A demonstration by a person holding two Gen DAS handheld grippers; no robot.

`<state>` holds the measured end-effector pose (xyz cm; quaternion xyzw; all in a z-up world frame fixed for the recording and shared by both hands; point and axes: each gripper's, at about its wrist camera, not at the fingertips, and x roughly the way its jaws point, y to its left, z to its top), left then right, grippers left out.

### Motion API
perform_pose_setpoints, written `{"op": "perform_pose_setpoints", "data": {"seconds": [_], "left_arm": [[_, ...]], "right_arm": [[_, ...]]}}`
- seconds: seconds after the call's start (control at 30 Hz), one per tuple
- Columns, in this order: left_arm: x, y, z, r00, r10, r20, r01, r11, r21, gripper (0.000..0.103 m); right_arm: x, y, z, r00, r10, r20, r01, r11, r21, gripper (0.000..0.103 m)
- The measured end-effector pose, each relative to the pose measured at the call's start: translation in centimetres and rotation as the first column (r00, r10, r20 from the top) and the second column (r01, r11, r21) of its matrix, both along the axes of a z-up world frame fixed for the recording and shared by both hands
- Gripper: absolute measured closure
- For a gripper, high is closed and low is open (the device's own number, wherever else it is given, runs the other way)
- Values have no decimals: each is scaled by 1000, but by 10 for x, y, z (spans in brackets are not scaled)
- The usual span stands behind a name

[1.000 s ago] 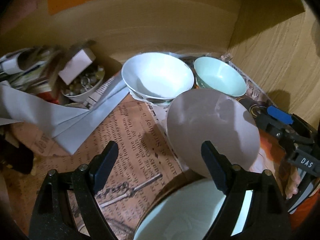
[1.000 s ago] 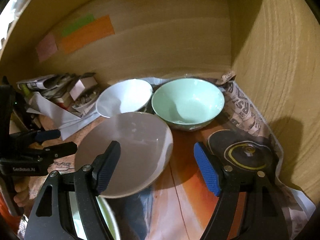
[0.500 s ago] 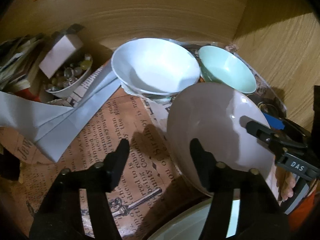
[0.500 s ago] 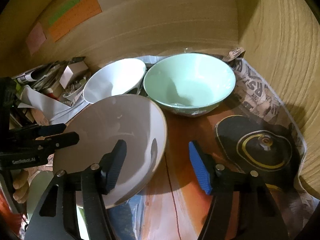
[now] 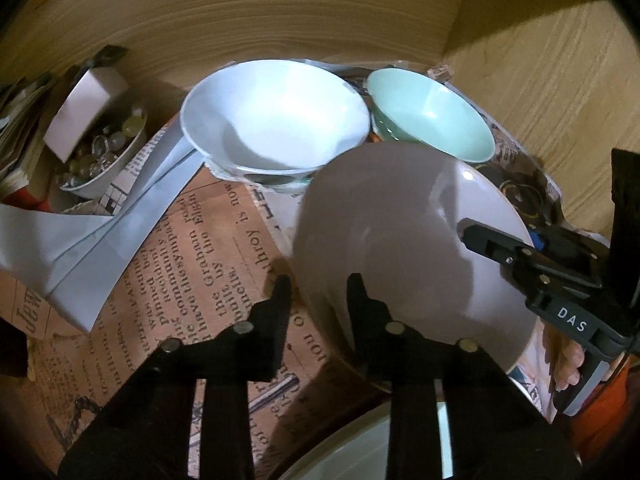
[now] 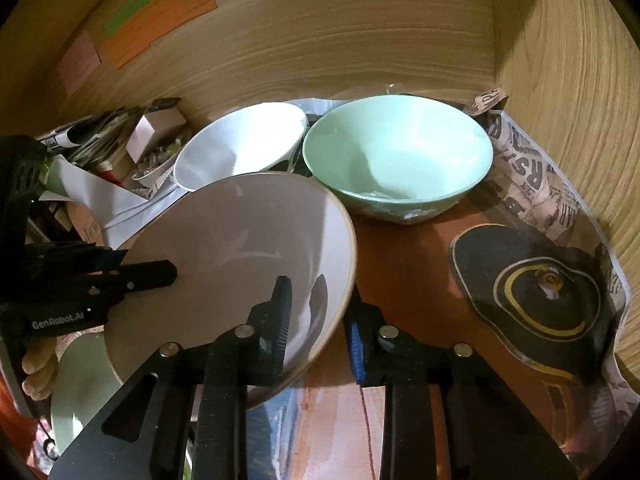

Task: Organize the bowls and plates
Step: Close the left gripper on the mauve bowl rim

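Note:
A grey bowl (image 5: pixel 400 232) (image 6: pixel 240 248) sits tilted in front of a white bowl (image 5: pixel 276 120) (image 6: pixel 244 140) and a mint green bowl (image 5: pixel 432 116) (image 6: pixel 400 152). My left gripper (image 5: pixel 318 292) is closing with the grey bowl's left rim between its pads. My right gripper (image 6: pixel 316 312) is closing on the opposite rim, one finger inside the bowl and the blue-padded one outside. Each wrist view shows the other gripper's fingers (image 5: pixel 480 236) (image 6: pixel 152 274) lying across the rim. A pale green plate (image 6: pixel 76 380) lies below the grey bowl.
Printed newspaper (image 5: pixel 192 248) lines the shelf. Wooden walls (image 6: pixel 580 100) close the back and right. At the left stand a small dish of beads with a white box (image 5: pixel 100 152), folded grey paper (image 5: pixel 80 240) and stacked papers. Sticky notes (image 6: pixel 160 12) hang on the back wall.
Both grippers came down closer to the grey bowl. Their jaws narrowed from wide apart to tight around its rim on either side.

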<state>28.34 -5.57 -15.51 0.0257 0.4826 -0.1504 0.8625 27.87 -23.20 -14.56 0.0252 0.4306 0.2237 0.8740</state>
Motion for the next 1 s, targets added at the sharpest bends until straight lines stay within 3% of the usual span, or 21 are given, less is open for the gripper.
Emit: {"op": "perform_pose_setpoints", "data": {"seconds": [0.17,0.5,1.0], "left_arm": [[-1,-7,0,1000,-8,22,7,998,56,83],[-8,-7,8,999,-3,34,2,999,36,84],[-51,11,48,986,23,166,-26,1000,16,84]], "right_arm": [[0,-1,3,1000,-10,-13,10,1000,6,81],[-10,-8,19,999,-38,4,37,998,43,81],[-49,3,61,994,-19,104,12,998,65,81]]}}
